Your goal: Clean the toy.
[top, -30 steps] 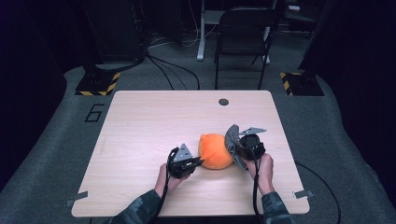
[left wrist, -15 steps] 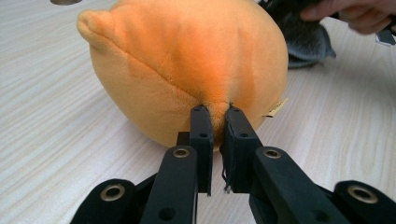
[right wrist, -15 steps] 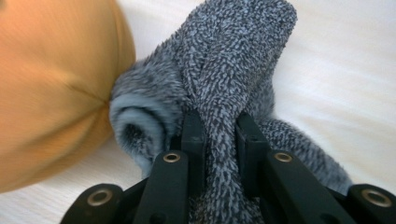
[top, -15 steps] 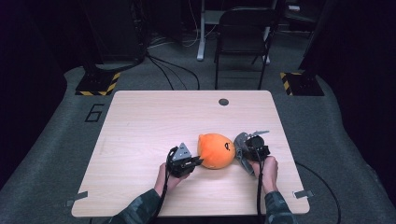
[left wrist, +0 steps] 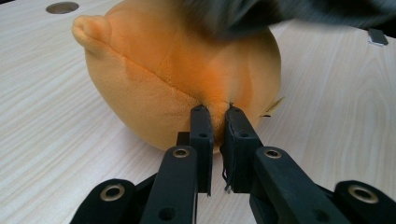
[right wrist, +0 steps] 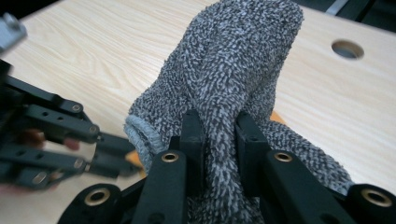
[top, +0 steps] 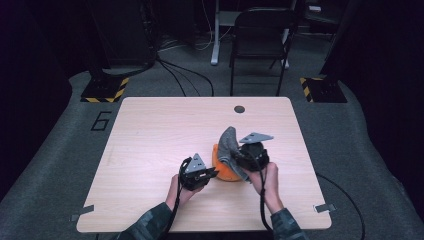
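An orange plush ball (top: 226,170) (left wrist: 177,79) lies on the wooden table (top: 165,130) near its front middle. My left gripper (top: 212,172) (left wrist: 215,114) is shut on a pinch of the plush's fabric at its left side. A grey knitted cloth (top: 229,145) (right wrist: 229,79) is draped over the top of the plush, and my right gripper (top: 240,160) (right wrist: 219,126) is shut on a fold of it, holding it up above the plush. In the right gripper view the left gripper (right wrist: 51,140) sits at the lower left.
A round cable hole (top: 239,109) (left wrist: 62,7) (right wrist: 347,49) sits near the table's far edge. Beyond the table stand a black chair (top: 260,45) and cables on the floor. Metal brackets (top: 324,208) mark the table's front corners.
My right gripper moved left and up, carrying the grey cloth from the plush's right side over its top. The left gripper and the plush stayed put.
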A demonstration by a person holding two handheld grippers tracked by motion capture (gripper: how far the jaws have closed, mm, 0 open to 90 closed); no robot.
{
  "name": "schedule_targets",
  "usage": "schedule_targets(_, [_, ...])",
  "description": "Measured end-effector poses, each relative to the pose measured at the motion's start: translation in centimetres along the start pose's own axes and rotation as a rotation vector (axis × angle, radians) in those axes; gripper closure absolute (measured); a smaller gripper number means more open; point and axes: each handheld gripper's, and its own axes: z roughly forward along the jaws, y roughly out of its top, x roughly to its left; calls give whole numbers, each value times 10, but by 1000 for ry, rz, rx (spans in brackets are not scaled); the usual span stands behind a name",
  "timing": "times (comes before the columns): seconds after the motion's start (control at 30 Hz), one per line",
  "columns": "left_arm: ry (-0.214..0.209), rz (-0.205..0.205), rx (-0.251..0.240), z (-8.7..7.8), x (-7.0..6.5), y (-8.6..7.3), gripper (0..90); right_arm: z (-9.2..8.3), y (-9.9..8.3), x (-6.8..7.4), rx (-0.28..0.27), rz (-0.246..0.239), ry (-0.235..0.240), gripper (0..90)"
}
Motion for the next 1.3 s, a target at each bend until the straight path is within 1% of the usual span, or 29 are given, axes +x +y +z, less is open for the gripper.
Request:
schedule_targets(0.03, [-3,3,3,0,0,0,832,8,-2,7,10,-28,-22,765])
schedule_targets(0.07, [-4,3,8,1,0,0,832,15,-4,12,27,-47,-32,765])
schedule_targets(0.1, [-3,0,12,1,1,-1,832,21,-7,13,40,-67,-39,767])
schedule_targets(0.13, [-5,-5,5,1,1,-2,833,23,-8,14,39,-60,-49,767])
schedule_targets(0.17, [-9,-6,1,1,2,-2,832,23,-8,12,42,-61,-47,767])
schedule_targets(0.23, [-8,-6,-1,1,1,-1,832,19,-7,8,39,-73,-65,767])
schedule_targets(0.3, [-10,4,6,1,-1,-1,833,15,-9,3,40,-56,-74,767])
schedule_targets(0.33, [-8,3,1,1,-1,-1,833,13,-10,0,39,-51,-83,767])
schedule_targets(0.37, [-8,2,3,1,-1,-1,833,11,-11,-4,43,-40,-85,766])
schedule_targets(0.4, [-9,5,7,1,-1,-1,833,9,-13,-8,43,-27,-97,766])
schedule_targets(0.43, [-11,1,7,1,0,-1,833,8,-15,-12,49,-19,-112,766])
schedule_targets(0.47, [-9,-3,5,1,0,-1,833,6,-17,-17,54,-6,-121,766])
schedule_targets(0.5, [-9,-8,2,1,1,-1,833,5,-20,-23,58,-3,-125,766])
schedule_targets(0.53, [-10,-7,2,1,1,-1,833,5,-23,-28,67,21,-140,766])
schedule_targets(0.7, [-10,-6,3,1,1,-1,833,9,-38,-58,106,102,-160,766])
schedule_targets(0.8, [-10,-4,4,1,2,-1,832,15,-47,-70,133,137,-170,765])
schedule_targets(0.83, [-9,-1,5,1,3,-1,832,16,-49,-72,147,152,-176,766])
schedule_targets(0.93, [-8,-12,4,1,3,-1,831,22,-58,-81,181,165,-201,766])
schedule_targets(0.97, [-10,-13,5,1,3,-1,829,24,-62,-84,196,187,-198,766])
schedule_targets(1.03, [-12,-10,6,1,3,-1,829,30,-69,-90,225,182,-207,765])
schedule_targets(1.1, [-12,-15,2,1,4,-2,828,34,-74,-94,250,197,-208,765])
schedule_targets(1.17, [-16,-18,3,1,5,-2,828,34,-76,-98,250,205,-205,765])
schedule_targets(1.27, [-17,-18,0,1,5,-2,828,32,-75,-99,242,207,-207,765])
schedule_targets(1.3, [-18,-17,1,1,5,-2,827,32,-75,-99,247,215,-208,765])
